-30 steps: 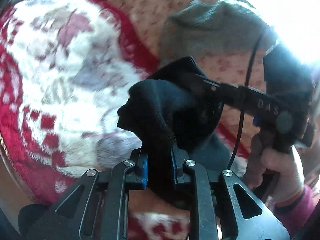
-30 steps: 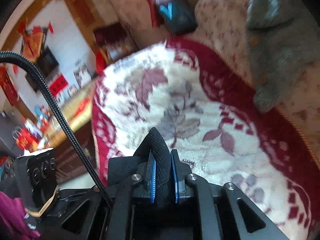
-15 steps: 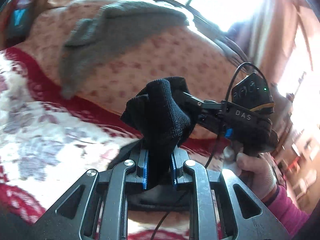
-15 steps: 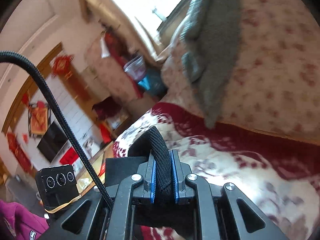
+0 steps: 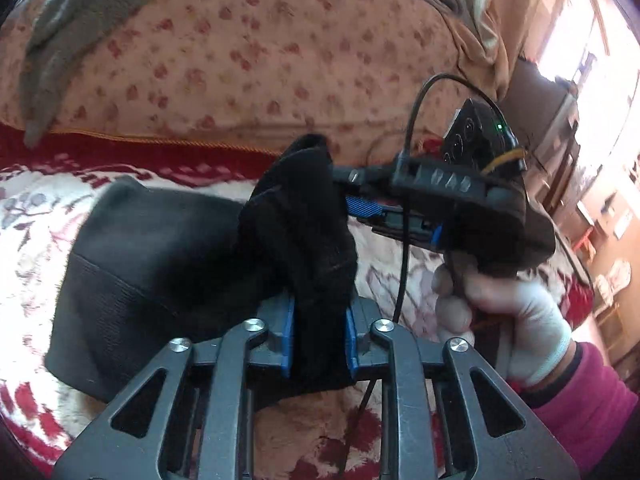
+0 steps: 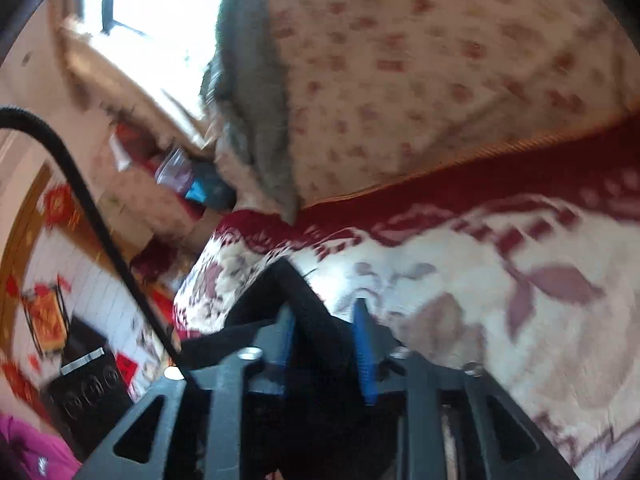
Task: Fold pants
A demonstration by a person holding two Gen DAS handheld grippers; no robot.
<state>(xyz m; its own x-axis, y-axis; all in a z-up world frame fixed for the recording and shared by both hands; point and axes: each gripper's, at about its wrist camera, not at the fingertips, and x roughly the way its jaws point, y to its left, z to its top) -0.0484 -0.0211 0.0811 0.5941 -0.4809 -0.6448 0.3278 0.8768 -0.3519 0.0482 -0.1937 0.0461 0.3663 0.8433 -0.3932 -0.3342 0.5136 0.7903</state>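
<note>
Between both tools bunch the black pants [image 5: 304,240]: left tool [image 5: 318,332] grips them, right tool [image 6: 326,344], blurred, seemingly just opening.

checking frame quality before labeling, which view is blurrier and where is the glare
Right wrist view: strongly motion-smeared, the floral blanket and the room at left streaked, the window blown out white. Left wrist view: sharper, the black pants crisp in the left tongs; glare whites out the upper right edge; both bowed by fisheye.

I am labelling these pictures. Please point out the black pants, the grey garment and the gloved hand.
black pants [image 5: 160,248], left wrist view, flat folded part.
grey garment [image 5: 52,40], left wrist view, hanging part.
gloved hand [image 5: 516,320], left wrist view, back.
</note>
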